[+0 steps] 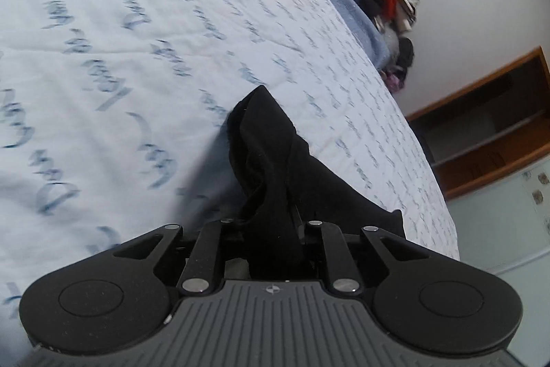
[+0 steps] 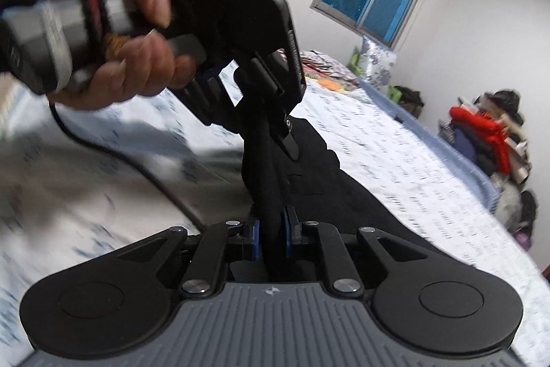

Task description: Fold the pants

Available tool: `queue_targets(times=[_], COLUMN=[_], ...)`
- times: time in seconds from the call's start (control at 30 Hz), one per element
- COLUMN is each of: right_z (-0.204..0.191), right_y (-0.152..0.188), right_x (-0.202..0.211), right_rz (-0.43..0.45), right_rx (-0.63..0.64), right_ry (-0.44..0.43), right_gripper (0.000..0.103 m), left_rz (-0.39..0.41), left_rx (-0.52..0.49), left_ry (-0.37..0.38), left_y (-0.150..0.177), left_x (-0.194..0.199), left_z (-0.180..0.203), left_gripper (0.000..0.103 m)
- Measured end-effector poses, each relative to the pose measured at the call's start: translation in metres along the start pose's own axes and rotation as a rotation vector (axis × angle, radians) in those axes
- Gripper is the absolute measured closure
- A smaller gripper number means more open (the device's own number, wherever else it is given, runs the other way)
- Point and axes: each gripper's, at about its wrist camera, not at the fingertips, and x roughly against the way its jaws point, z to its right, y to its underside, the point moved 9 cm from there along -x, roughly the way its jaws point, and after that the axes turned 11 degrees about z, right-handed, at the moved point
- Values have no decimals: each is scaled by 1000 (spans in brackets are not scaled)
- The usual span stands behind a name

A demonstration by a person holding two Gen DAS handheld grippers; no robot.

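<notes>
Lengthwise, pants (image 2: 343, 195) toward the far wall

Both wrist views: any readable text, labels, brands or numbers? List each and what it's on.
None legible.
Bedsheet: blue script-like print, too blurred to read.
Left gripper: embossed marking on its housing, too blurred to read.
Right gripper: small round emblem on its grey base, no words.

My 2 wrist views: both close above the bed (image 1: 137, 23), facing its clothes pile (image 2: 488, 133); shared: pants (image 1: 271, 160).
</notes>
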Motion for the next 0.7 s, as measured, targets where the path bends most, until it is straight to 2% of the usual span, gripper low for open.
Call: queue_targets(times=[0.07,0.13,0.23,0.27,0.37,0.47,0.53,0.6,0.7], right_z=[-9,-18,-16,-10,29,86,130,172,227], right_y=[-6,-11,-10,-11,-13,0,18,42,85], right_x=[-1,-3,-6,0,29,80,119,156,202], right_rz=[10,19,3,15,52,104,134,126,85], right_rx=[-24,-62,-86,-118,-334,-610,-727,-785,-837], right_ry=[-26,-61,-41,-38,-69,-74,3,124,305], right_gripper=[90,90,90,89,89,89,89,87,76], left_rz=[-4,-9,42,70,132,133,103,40,-40], left_rx=[14,-13,-185,-245,-389,-493,-541,-584,-643], left_ry=[-22,-51,-100,-89,-25,72,145,211,256], left_y=[1,3,4,3,7,34,61,94,146], left_x=[4,1,8,10,17,14,6,-10,-34], left_z=[-11,-13,14,31,86,140,173,203,238], left_gripper=[83,83,83,83,83,83,83,83,83])
